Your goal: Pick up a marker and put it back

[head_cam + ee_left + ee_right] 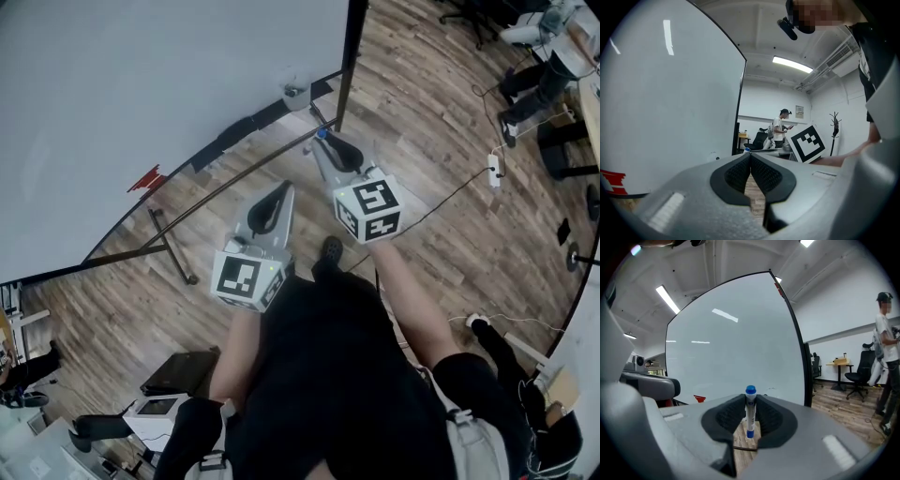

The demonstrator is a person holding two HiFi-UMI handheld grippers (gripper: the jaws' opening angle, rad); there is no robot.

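Note:
A white marker with a blue cap [750, 412] stands upright between the dark pads of my right gripper [750, 401], which is shut on it. In the head view the right gripper [323, 138] points toward the lower right corner of the whiteboard [141, 94], and the marker's blue tip [322, 134] shows at its jaws. My left gripper [280, 190] hangs beside it, lower and to the left. Its pads meet at the tips in the left gripper view [750, 156], with nothing between them.
The whiteboard's black frame post [349, 56] and stand legs [173, 246] rest on the wood floor. A small cup-like holder [296, 92] sits at the board's lower edge. A red mark [145, 178] is on the board. A power strip and cable [492, 169] lie at right. A person [778, 129] stands far off.

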